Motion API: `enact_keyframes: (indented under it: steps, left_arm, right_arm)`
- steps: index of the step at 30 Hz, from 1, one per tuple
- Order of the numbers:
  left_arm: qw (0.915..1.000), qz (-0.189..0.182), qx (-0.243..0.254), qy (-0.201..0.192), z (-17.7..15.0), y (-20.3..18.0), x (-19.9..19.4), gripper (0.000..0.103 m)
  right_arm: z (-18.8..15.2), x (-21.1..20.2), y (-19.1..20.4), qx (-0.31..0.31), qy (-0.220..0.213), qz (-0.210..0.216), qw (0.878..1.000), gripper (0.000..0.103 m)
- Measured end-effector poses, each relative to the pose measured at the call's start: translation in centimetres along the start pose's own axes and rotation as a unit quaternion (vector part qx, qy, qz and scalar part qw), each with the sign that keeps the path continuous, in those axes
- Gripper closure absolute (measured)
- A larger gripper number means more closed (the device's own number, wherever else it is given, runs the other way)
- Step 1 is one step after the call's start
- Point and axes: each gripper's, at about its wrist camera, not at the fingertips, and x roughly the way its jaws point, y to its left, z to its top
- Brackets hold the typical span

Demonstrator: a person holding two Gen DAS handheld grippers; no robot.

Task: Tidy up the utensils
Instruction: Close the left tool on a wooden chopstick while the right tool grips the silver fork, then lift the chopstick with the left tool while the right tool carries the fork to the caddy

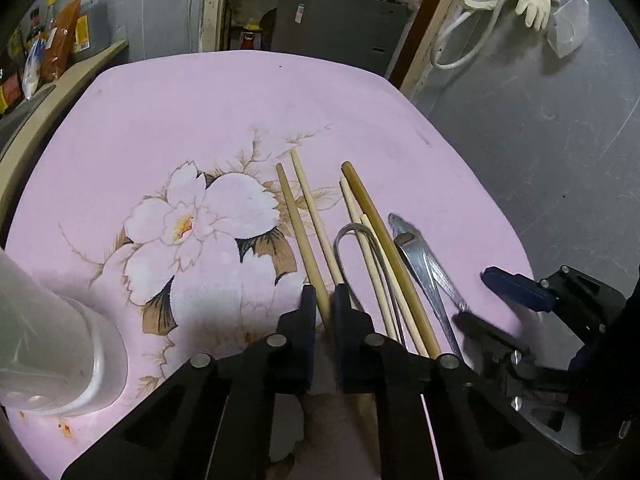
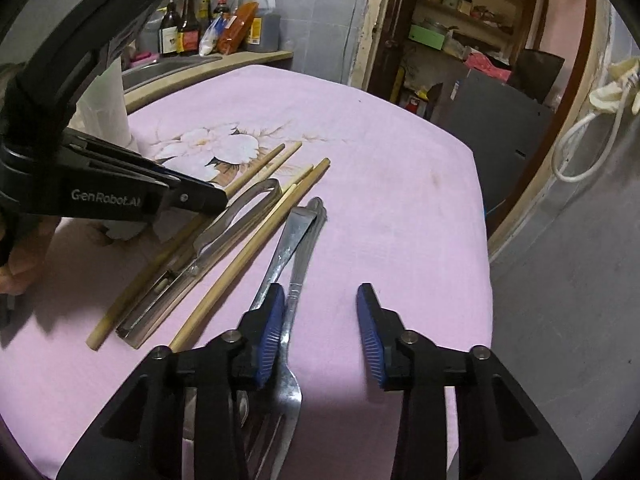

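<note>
Left gripper (image 1: 326,300) clamps one chopstick (image 1: 296,220). I read the right gripper (image 2: 322,300) as parted astride the fork (image 2: 294,392), not pinching. Remaining chopsticks and metal utensils lie on the pink table (image 1: 360,100); the white holder (image 1: 80,340) stands beside them. Sorting has barely begun.

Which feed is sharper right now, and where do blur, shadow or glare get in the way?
Left wrist view: motion blur smears the right tool and the metal utensils; the left tool casts a shadow on the pink cloth; chopsticks stay crisp. Right wrist view: sharper overall, dark shadow near the bottom edge, mild glare on the fork; fisheye bends the table edges in both.
</note>
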Motion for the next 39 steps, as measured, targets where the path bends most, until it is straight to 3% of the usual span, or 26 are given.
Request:
enact_keyframes:
  steps: [4,12,24,32,35,39]
  left_arm:
    - [0.9999,-0.003,0.012,0.009,-0.1,0.1,-0.5,0.097]
    - [0.9991,-0.020,0.014,0.036,0.1,-0.2,0.0,0.092]
    - [0.9972,0.005,0.039,0.064,1.3,-1.2,1.1,0.092]
    - [0.9989,0.014,0.008,0.044,0.5,-0.7,0.6,0.096]
    - [0.9986,0.037,0.019,0.033,-0.6,-1.2,-0.1,0.097]
    - [0.9994,0.028,-0.003,0.021,-1.8,-0.8,-1.4,0.099]
  right_arm:
    - [0.0,0.1,0.1,-0.005,0.000,-0.004,1.000,0.079]
    - [0.9,1.0,-0.2,0.002,0.013,0.003,1.000,0.078]
    - [2.3,2.6,-0.3,0.006,0.036,0.011,0.999,0.077]
    - [2.7,2.5,0.2,0.012,0.052,0.014,0.998,0.092]
    - [2.4,2.2,0.5,0.009,0.050,0.007,0.999,0.095]
    - [1.9,1.2,0.3,0.019,0.034,0.009,0.999,0.097]
